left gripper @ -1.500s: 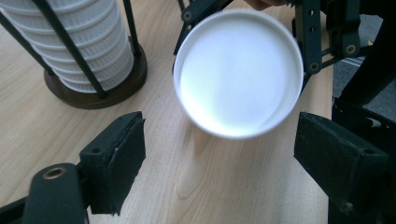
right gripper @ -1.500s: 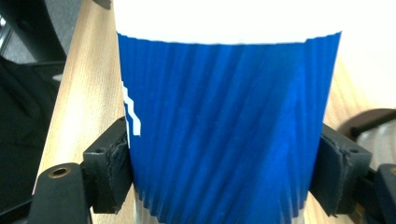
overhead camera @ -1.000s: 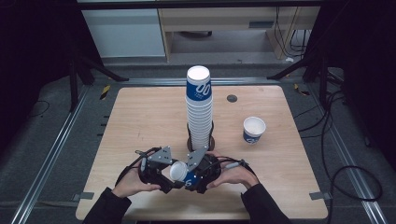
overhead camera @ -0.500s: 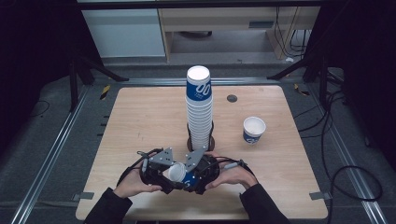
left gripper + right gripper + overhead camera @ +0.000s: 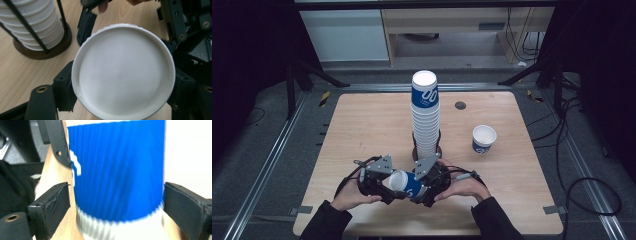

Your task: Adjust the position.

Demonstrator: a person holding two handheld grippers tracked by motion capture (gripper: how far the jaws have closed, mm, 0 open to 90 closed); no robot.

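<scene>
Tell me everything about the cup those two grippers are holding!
The cup is paper-like, with a ribbed blue wall, white bands and a white marking. It lies on its side just above the table, its white end facing the left gripper, whose jaws bracket the rim. The right gripper flanks its blue wall; contact there is unclear.

Wood table (image 5: pixel 362 125): cup stack in holder (image 5: pixel 425 117) mid, single cup (image 5: pixel 483 138) right, dark disc (image 5: pixel 460 105) far.
</scene>
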